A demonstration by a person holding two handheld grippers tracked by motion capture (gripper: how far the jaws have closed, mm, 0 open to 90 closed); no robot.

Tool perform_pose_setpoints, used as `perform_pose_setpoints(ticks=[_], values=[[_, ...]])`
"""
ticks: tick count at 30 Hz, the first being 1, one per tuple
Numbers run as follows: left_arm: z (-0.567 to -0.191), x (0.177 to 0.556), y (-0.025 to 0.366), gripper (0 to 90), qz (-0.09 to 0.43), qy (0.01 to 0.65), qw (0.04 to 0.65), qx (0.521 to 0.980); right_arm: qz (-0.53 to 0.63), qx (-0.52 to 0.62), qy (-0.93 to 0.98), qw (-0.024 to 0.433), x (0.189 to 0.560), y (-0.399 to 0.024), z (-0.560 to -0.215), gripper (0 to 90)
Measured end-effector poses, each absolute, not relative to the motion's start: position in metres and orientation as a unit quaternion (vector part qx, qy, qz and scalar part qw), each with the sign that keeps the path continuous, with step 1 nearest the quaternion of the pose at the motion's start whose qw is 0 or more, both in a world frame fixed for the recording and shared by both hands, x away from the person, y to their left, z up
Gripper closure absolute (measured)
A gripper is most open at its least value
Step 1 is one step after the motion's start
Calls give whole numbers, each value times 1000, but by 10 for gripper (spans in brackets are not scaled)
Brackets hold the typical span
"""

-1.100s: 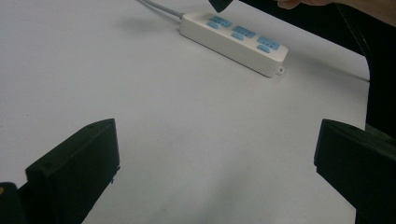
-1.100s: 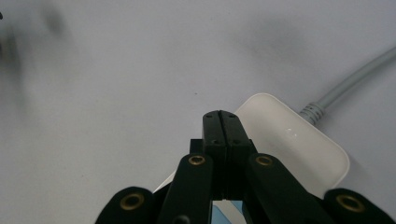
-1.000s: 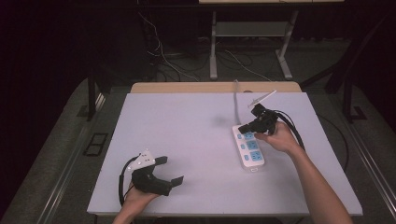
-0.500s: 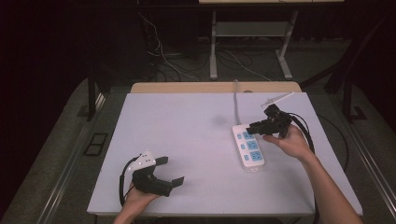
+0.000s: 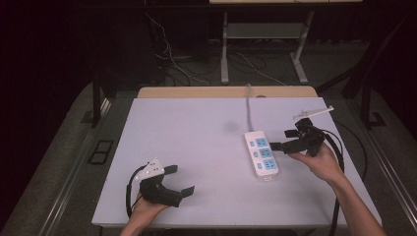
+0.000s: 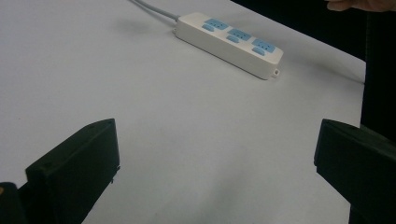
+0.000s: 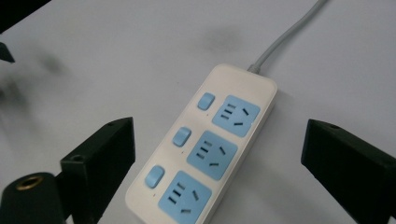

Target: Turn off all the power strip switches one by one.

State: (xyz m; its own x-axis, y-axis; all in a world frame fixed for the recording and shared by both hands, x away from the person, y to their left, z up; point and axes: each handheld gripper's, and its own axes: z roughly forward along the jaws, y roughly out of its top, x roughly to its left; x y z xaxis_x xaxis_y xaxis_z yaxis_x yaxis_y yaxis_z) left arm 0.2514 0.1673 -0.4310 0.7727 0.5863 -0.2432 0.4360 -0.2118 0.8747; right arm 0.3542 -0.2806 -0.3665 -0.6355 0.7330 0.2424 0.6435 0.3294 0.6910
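High view: A white power strip [image 5: 261,155] with three blue sockets is seen lying flat on the pale table [image 5: 196,142], right of centre, its grey cable [image 5: 249,109] running toward the far edge. The right gripper [image 5: 283,146] is held just beside the strip's right side, raised off the table, with its jaws spread and nothing between them; these jaws have just been opening. The left gripper [image 5: 180,180] is rested near the front left corner of the table, well apart from the strip, its jaws likewise spread and empty.

Left gripper view: The two black jaws are shown wide apart at the lower corners, with bare table surface between them. The power strip [image 6: 229,43] is located farther off, at the top of the picture, lying at a slant, with its cable [image 6: 154,10] leading off the upper edge.

Right gripper view: The power strip [image 7: 205,149] is seen from above and close by, placed between the lines of the two parted jaws but not touched by them. Three blue switches [image 7: 181,136] are arranged beside the three sockets. The cable [image 7: 289,32] exits at the upper right.
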Motion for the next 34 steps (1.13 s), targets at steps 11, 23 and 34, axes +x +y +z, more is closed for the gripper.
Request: perform_pose_setpoints(ticks=[11, 23, 34], values=[[-431, 251, 167, 0, 70, 332, 534, 774, 428, 419, 799, 54, 315, -294, -371, 5], [-431, 251, 168, 0, 67, 336, 532, 774, 450, 433, 779, 52, 272, -303, -399, 6], [-431, 251, 168, 0, 65, 338, 531, 775, 460, 434, 772, 55, 247, -306, -420, 6]])
